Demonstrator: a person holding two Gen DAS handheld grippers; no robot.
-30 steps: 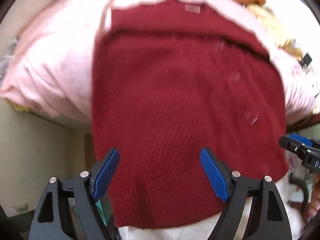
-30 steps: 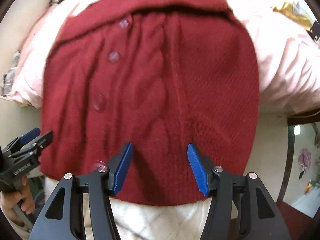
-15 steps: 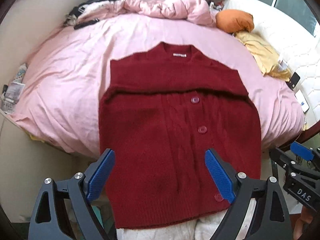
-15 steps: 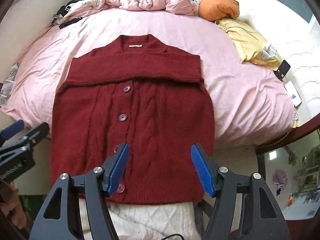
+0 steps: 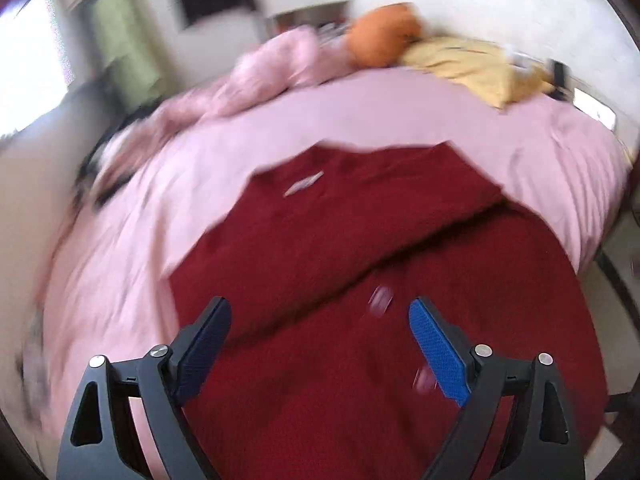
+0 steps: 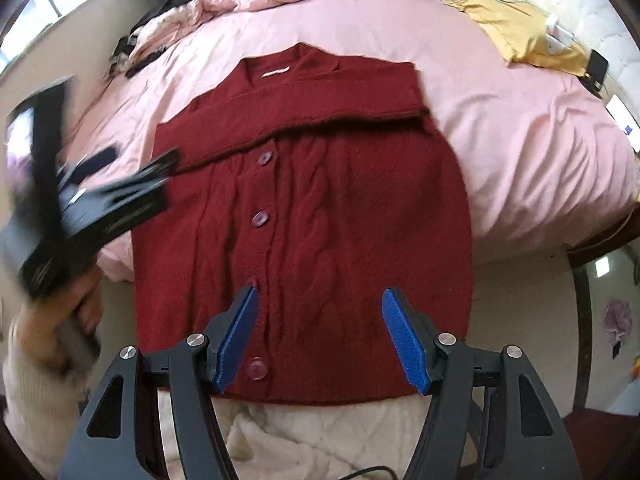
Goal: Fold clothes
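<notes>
Cardigan [image 6: 304,216] flat mid-frame on bed [image 6: 520,152], sleeves folded across chest. Left gripper [image 5: 320,344] and right gripper [image 6: 320,336] both spread, empty. Next fold: pinch hem corners evenly, lift level.

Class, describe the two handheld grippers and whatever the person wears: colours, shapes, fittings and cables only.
Each gripper, left and right, has black triangular-cutout arms with silver screws and two flat, textured blue pads. From the right wrist camera the left gripper appears as a blurred black body. The hand holding it emerges from a cream fuzzy sleeve. A thin black cable shows at the bottom edge.
</notes>
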